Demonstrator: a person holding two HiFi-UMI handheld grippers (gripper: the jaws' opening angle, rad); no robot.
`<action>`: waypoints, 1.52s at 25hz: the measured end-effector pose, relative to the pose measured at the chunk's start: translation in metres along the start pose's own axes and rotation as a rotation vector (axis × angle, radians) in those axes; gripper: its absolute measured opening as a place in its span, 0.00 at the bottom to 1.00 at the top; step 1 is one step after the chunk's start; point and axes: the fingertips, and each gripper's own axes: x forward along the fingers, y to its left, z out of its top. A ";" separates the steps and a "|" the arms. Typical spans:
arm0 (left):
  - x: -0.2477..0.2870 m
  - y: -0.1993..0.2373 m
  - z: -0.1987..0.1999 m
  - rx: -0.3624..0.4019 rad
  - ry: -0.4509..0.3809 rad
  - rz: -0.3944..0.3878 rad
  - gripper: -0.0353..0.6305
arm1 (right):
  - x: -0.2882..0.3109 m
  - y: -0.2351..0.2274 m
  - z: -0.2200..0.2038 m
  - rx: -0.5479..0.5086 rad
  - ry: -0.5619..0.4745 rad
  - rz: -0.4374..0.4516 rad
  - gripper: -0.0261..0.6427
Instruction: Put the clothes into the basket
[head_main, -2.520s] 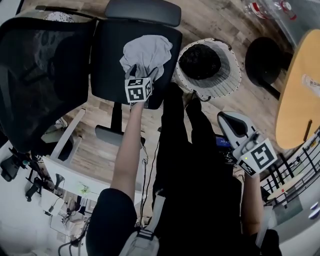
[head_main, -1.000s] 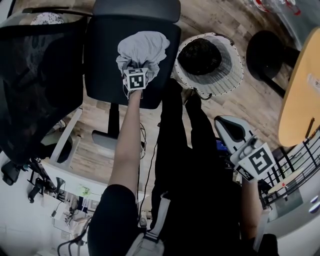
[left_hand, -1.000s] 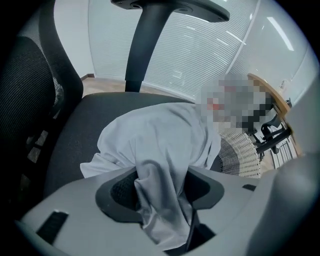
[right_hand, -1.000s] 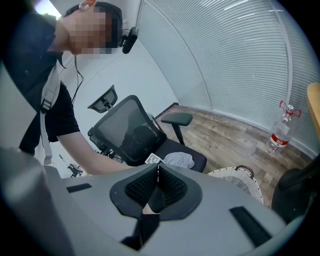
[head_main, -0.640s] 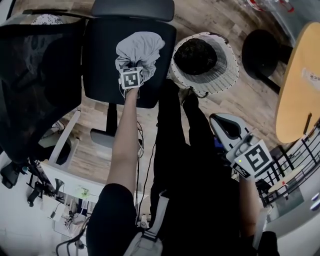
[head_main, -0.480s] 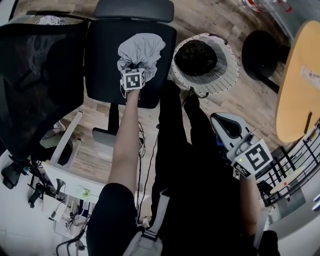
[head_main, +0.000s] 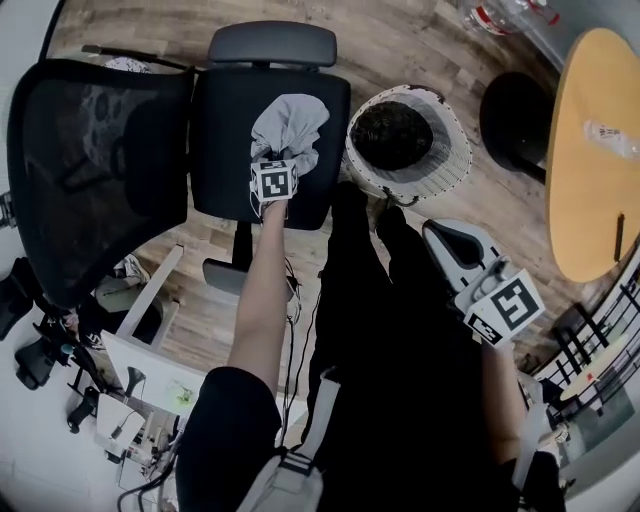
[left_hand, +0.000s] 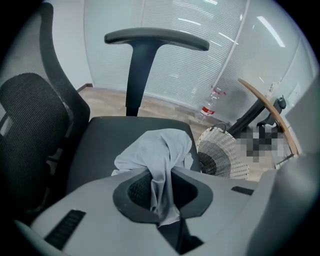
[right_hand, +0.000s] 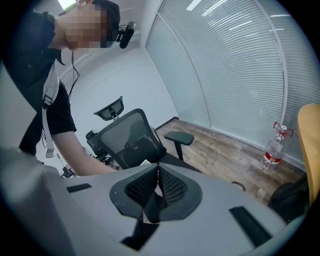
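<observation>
A grey garment (head_main: 290, 122) lies crumpled on the black seat (head_main: 225, 130) of an office chair. My left gripper (head_main: 278, 157) is shut on its near edge. The jaws have just been closing, and the left gripper view shows a fold of the garment (left_hand: 160, 150) pinched in my left gripper (left_hand: 161, 175). A white wicker basket (head_main: 455, 150) stands on the floor right of the chair, with dark clothes (head_main: 390, 135) inside. My right gripper (head_main: 442, 234) hovers at the lower right, away from both; in the right gripper view my right gripper (right_hand: 158, 172) is shut and empty.
The chair's mesh backrest (head_main: 95, 170) and armrest (head_main: 272, 42) border the seat. A round wooden table (head_main: 590, 150) and a black stool base (head_main: 510, 110) stand to the right. A plastic bottle (left_hand: 210, 107) stands on the floor behind the basket (left_hand: 225, 150).
My left gripper has closed on the grey garment and risen, pulling the cloth up into a narrower bunch. The right gripper has also risen a little.
</observation>
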 end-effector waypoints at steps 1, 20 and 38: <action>-0.005 -0.001 0.003 0.007 -0.008 0.004 0.15 | -0.003 0.000 0.002 -0.002 -0.012 -0.004 0.06; -0.113 -0.050 0.047 0.079 -0.146 -0.058 0.15 | -0.050 -0.009 0.031 -0.008 -0.197 -0.104 0.06; -0.174 -0.199 0.117 0.200 -0.271 -0.230 0.15 | -0.135 -0.082 0.028 0.028 -0.323 -0.209 0.06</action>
